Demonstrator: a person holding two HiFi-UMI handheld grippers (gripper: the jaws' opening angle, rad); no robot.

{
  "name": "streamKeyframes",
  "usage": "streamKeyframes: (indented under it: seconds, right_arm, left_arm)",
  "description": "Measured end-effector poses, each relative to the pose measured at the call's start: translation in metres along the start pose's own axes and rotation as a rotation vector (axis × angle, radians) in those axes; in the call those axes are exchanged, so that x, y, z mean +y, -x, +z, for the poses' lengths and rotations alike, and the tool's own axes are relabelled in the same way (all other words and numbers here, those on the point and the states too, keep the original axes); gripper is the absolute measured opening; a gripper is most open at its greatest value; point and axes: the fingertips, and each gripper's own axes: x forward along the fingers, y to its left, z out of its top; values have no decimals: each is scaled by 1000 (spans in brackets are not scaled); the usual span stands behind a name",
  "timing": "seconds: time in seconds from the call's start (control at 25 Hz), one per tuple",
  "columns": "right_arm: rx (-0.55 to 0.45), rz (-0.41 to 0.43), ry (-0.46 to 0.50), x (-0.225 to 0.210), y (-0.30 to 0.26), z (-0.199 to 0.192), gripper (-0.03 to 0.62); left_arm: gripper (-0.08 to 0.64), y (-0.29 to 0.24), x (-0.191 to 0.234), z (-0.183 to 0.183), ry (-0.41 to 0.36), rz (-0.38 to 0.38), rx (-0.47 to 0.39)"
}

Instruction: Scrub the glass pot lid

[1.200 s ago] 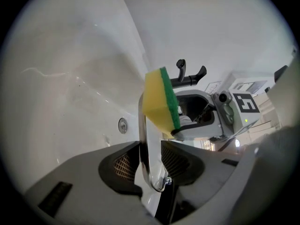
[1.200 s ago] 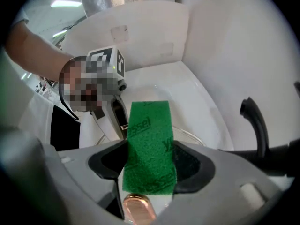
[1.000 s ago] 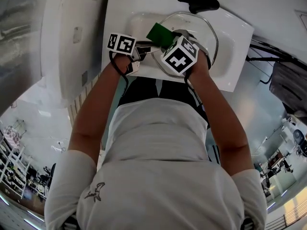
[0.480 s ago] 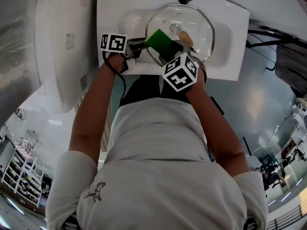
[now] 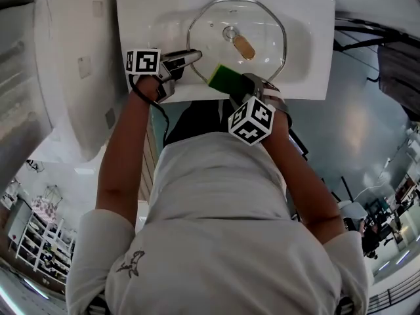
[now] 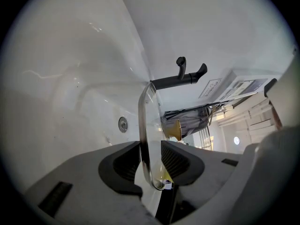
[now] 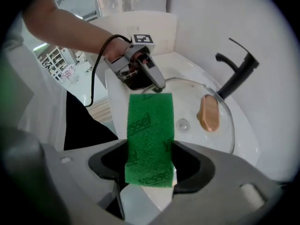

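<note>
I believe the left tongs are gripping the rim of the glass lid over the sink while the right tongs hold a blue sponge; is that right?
Not quite: the sponge in the right tongs is green, not blue, as the right gripper view shows. The rest holds: the left tongs grip the rim of the glass lid over the sink.

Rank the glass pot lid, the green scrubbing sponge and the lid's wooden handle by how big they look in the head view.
Largest to smallest:
1. glass pot lid, by far the largest
2. green scrubbing sponge
3. wooden handle, only somewhat smaller than the sponge
</note>
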Motion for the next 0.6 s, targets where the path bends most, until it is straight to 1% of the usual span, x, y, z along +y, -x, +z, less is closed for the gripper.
streamKeyframes:
  seconds: [0.2,0.28,0.32,0.4,0.48,0.52,0.6]
  right_arm:
    - [118,-12,-104,-26,9,-77,290]
    - [117,-21,-123,-36,16,-84,291]
    - [93,-20,-117,-38,19,-76,291]
    - [12,-1,-68,-33,23,-41,291]
    - [-67,32,22,-14,20,3,291]
    - [-89,48,73,-2,16,23,291]
    - [-99,65,161,17,6,50,293]
  left_arm:
    - [135,0,-2,1,4,4,1]
    - [135,1,-2,0,8,5,-1]
    - [136,1,-1,0,11,5,-2]
    - [135,2,-2,1,10,6,-3]
    - [137,1,-2,1,-5,12,-1]
    - [136,1,-3,1,-10,15,0]
    - [136,1,-1,1,9,14,-7]
